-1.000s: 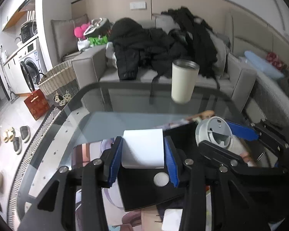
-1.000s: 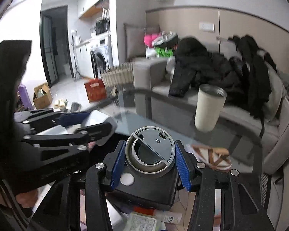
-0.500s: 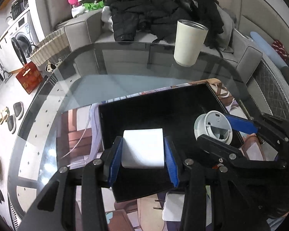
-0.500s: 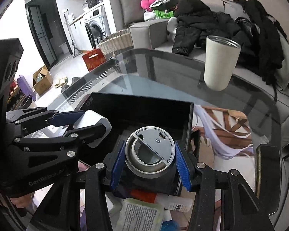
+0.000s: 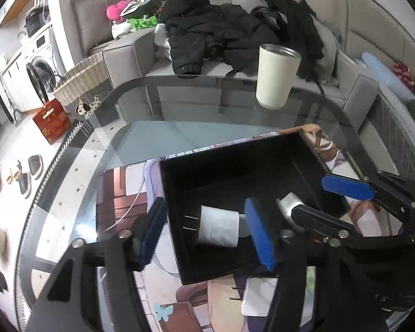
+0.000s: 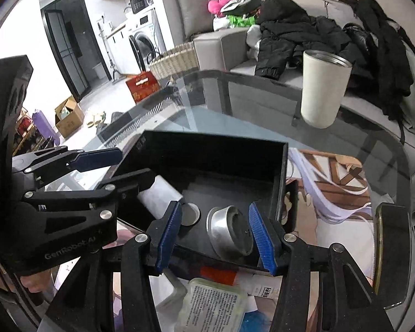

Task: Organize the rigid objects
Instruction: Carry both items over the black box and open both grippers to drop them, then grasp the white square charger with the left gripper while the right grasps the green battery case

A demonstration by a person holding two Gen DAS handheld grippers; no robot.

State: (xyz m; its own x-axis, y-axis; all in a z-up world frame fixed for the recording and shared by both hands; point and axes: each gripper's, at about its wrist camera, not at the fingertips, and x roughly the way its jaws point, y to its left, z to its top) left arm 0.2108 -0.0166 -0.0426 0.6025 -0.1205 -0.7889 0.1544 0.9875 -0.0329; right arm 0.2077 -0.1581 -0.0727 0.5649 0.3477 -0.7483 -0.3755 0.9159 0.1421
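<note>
A black open box (image 5: pixel 262 149) (image 6: pixel 215 146) stands on the glass table. A white plug charger (image 5: pixel 219 226) (image 6: pixel 160 196) lies inside it on the floor. A grey cup lid (image 6: pixel 229 232) (image 5: pixel 289 203) lies tilted on its side in the box beside a round silver disc (image 6: pixel 189 214). My left gripper (image 5: pixel 207 232) is open above the charger, apart from it. My right gripper (image 6: pixel 214 235) is open with its pads either side of the lid, not gripping it.
A cream tumbler (image 5: pixel 275 76) (image 6: pixel 322 88) stands at the table's far edge. Another white charger (image 5: pixel 256 296) lies on the patterned mat in front of the box. A plastic packet (image 6: pixel 213 304) lies below my right gripper. A sofa with dark coats is behind.
Both grippers opened. The charger dropped from the left gripper and the lid from the right gripper into the black box.
</note>
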